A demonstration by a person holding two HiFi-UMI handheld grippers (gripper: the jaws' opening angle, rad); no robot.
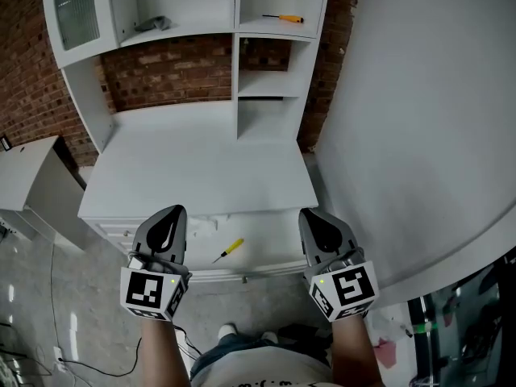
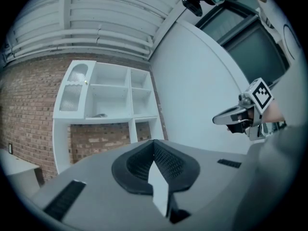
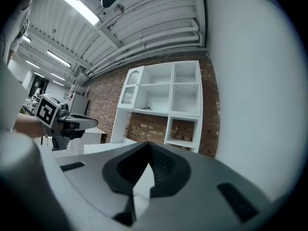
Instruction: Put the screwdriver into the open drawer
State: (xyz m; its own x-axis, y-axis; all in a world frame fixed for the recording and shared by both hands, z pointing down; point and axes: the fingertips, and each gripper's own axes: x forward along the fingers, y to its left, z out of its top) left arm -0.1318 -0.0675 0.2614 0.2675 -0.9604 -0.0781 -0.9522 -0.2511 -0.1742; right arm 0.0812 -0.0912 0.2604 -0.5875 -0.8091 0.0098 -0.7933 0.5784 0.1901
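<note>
So here's where I'm at with the rig: both tongs are held up in front of the white wooden desk-and-hutch unit, pointing level toward the red brick wall behind it. The left gripper is clenched tight, pads pressed together with nothing between them. The right gripper looks the same on its own camera, jaws closed on nothing. The wide white open drawer sticks out under the desk top, right below the two grippers from the head camera. A small yellow-handled screwdriver lies loose and at a slant on the drawer's floor, between the two grippers and touching neither. Heads up, there's also a second screwdriver with a yellow-orange handle. It's lying flat on the top right shelf of the hutch, well apart from both grippers. One shelf to the left sits a small grey lumpy object, and honestly I can't tell what it is. A ribbed glass cupboard door is at the far left of the hutch. A big curved white panel fills the right side.
</note>
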